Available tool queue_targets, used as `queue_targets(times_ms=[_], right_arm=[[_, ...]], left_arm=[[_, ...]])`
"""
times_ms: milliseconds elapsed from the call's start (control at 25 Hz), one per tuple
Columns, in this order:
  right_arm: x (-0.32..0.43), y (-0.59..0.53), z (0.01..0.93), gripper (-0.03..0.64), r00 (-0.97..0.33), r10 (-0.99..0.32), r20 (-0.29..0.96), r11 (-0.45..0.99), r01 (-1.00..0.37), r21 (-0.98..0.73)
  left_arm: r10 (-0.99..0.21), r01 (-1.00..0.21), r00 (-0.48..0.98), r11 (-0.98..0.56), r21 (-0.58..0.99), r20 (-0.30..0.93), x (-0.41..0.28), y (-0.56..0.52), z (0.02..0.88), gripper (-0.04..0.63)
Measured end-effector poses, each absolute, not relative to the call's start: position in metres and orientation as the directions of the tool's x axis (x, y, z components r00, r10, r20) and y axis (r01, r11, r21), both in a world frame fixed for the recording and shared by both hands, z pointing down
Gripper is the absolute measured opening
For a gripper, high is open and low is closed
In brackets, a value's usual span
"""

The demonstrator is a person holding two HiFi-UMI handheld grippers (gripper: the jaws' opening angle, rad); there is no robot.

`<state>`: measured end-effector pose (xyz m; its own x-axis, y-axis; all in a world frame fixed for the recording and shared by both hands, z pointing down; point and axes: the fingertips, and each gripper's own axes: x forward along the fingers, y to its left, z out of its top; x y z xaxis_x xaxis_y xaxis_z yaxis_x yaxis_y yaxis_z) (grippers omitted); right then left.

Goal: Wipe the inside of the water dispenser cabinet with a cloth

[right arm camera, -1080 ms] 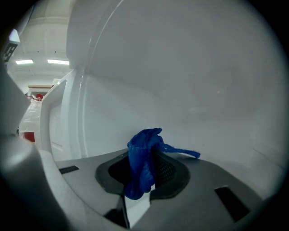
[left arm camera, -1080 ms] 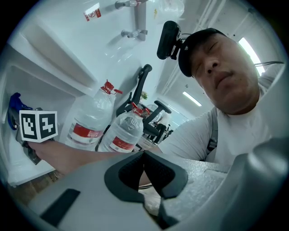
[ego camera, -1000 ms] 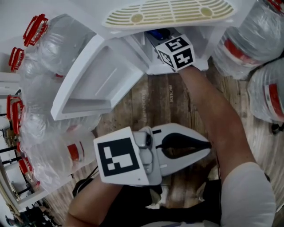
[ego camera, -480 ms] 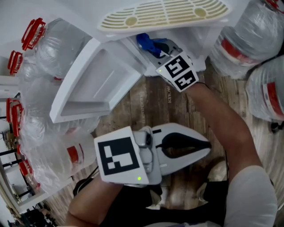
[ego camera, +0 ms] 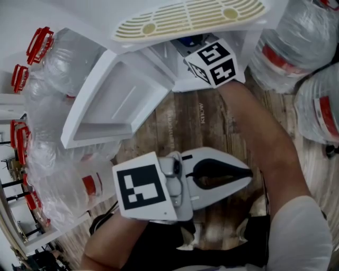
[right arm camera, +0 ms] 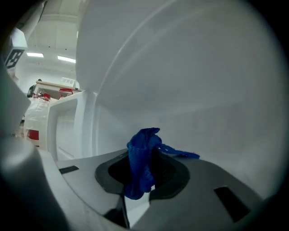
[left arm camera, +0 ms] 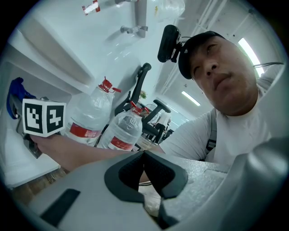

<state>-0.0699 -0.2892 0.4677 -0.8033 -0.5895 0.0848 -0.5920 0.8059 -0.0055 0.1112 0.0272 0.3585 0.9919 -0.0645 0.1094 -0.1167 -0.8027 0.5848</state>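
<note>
Status, right hand-held gripper (right arm camera: 145,177): jaws closed onto blue cloth (right arm camera: 141,158). Bunched fold upright between the pads, one loose strand trailing toward 3 o'clock. Tips inside cabinet (right arm camera: 189,76), facing a plain white inner wall. Cloth near that wall; contact not determinable.

Position in head view: right hand-held gripper (ego camera: 192,46) at 12 o'clock, marker cube at the cabinet opening, tips under cream slotted grille (ego camera: 193,16). Small patch of cloth (ego camera: 186,40) visible just beyond the cube. Forearm (ego camera: 254,132) running from 5 o'clock up to the cube.

Status, left hand-held gripper (left arm camera: 144,155): jaws fully together, nothing between them. In head view, held low at 6 o'clock (ego camera: 248,174) over wooden floor (ego camera: 180,127), tips toward 3 o'clock, well apart from the cabinet.

Surroundings: white door (ego camera: 114,98) swung open at 10 o'clock, inner face up. Clear bottles (ego camera: 58,69) with red caps grouped at 9 o'clock, beside the door. More bottles with red labels at 2 o'clock, just beside the cabinet.
</note>
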Motion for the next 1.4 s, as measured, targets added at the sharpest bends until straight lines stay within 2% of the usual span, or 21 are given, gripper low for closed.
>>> queue_targets(times_ms=[200, 560, 760, 1040, 1400], right_arm=[[-0.096, -0.277, 0.449, 0.074, -0.824, -0.562, 0.07, 0.827, -0.559, 0.06], [-0.094, -0.23, 0.443, 0.078, -0.837, -0.542, 0.067, 0.832, -0.525, 0.179], [-0.085, -0.215, 0.44, 0.081, -0.852, -0.522, 0.036, 0.844, -0.51, 0.168], [-0.073, -0.261, 0.422, 0.081, -0.811, -0.585, 0.006, 0.806, -0.58, 0.117], [-0.094, -0.234, 0.416, 0.08, -0.826, -0.564, -0.012, 0.808, -0.555, 0.199]], left_arm=[[-0.071, -0.123, 0.991, -0.798, 0.589, 0.111, 0.107, 0.027, 0.36, 0.003], [-0.055, -0.102, 0.994, -0.802, 0.589, 0.099, 0.108, 0.029, 0.359, 0.003], [-0.046, -0.095, 0.994, -0.802, 0.589, 0.097, 0.111, 0.029, 0.36, 0.003], [-0.047, -0.099, 0.993, -0.804, 0.586, 0.104, 0.112, 0.03, 0.361, 0.003], [-0.053, -0.1, 0.994, -0.803, 0.587, 0.097, 0.109, 0.03, 0.359, 0.003]])
